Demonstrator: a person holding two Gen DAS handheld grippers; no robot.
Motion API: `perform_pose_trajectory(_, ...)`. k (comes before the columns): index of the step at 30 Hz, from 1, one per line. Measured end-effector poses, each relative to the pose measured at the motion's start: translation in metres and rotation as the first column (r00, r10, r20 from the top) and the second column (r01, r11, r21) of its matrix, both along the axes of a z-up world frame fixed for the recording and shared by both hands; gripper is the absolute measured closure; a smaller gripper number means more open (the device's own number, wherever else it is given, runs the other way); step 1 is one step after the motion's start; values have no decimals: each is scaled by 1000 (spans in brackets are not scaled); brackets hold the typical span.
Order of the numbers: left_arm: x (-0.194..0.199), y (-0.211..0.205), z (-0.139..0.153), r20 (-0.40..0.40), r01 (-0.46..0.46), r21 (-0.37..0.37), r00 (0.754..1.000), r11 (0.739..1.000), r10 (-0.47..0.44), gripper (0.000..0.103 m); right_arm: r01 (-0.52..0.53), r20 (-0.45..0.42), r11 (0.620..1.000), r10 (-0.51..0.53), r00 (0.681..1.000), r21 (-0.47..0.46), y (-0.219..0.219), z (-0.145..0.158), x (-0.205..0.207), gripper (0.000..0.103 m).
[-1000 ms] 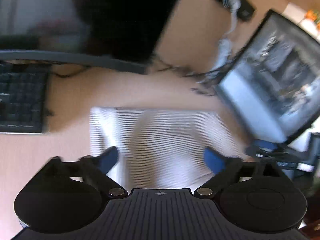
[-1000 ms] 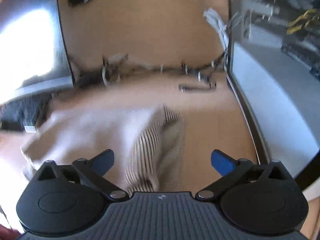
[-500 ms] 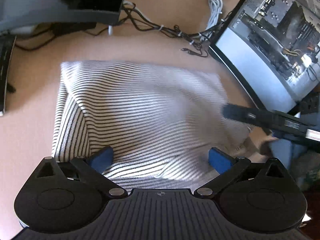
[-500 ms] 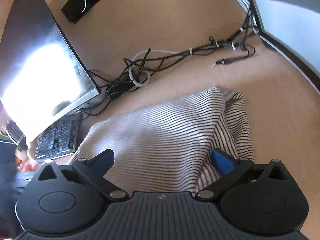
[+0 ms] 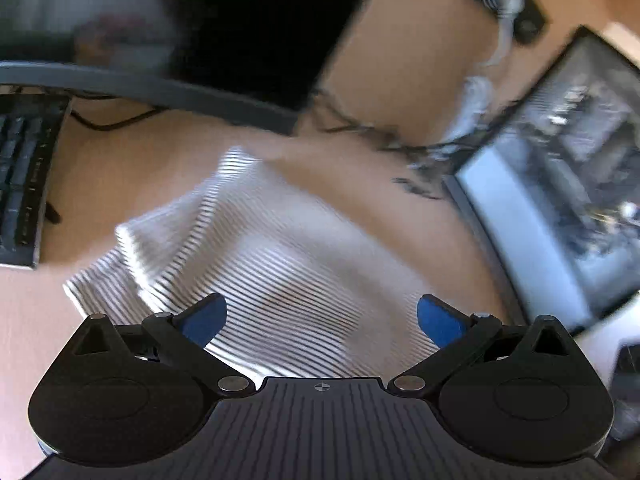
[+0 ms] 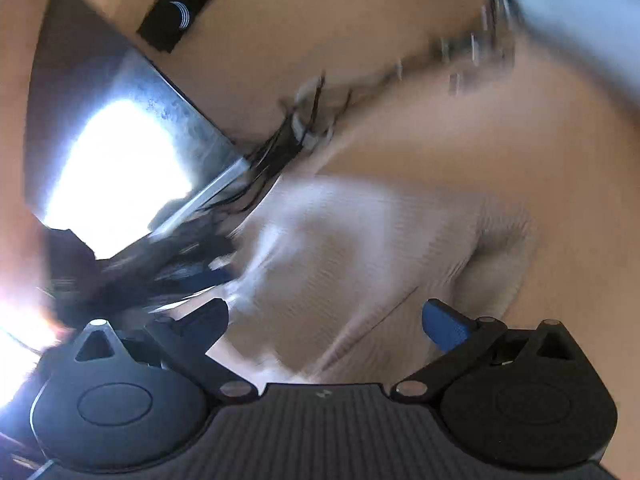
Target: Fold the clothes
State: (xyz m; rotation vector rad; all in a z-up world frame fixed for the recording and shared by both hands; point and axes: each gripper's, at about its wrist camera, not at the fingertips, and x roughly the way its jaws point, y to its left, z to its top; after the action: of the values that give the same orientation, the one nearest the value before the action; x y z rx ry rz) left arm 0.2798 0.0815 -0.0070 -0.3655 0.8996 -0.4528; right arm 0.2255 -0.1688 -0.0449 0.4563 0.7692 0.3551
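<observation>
I hold my left gripper (image 5: pixel 322 314) and right gripper (image 6: pixel 326 320) low over the striped garment (image 5: pixel 280 264), both spread wide and empty.

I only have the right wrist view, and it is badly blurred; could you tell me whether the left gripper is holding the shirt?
Observer: No. The left gripper is open, with its fingers spread over the near part of the shirt.
Operator: Thank you. Does the shirt lie flat?
Observer: Not quite. Its left side seems bunched into a raised fold.
Operator: Is anything close on that side?
Observer: A keyboard lies on the desk to the left of the shirt, apart from it.
</observation>
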Motion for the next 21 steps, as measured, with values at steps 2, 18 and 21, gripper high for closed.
perform_pose_trajectory(2,-15,-8,8,7,57,-39,998,998,-57,0,43,91,980,-26,996,-192,7,16,3,0)
perform_pose_trajectory(18,-14,-25,-32,-101,118,65,989,991,-111,9,27,16,849,-22,1000,-527,32,-36,-8,0)
perform_pose_trajectory(21,-5,-28,-30,-50,94,183,995,979,-86,8,0,2,876,1,1000,-483,39,-41,-24,0)
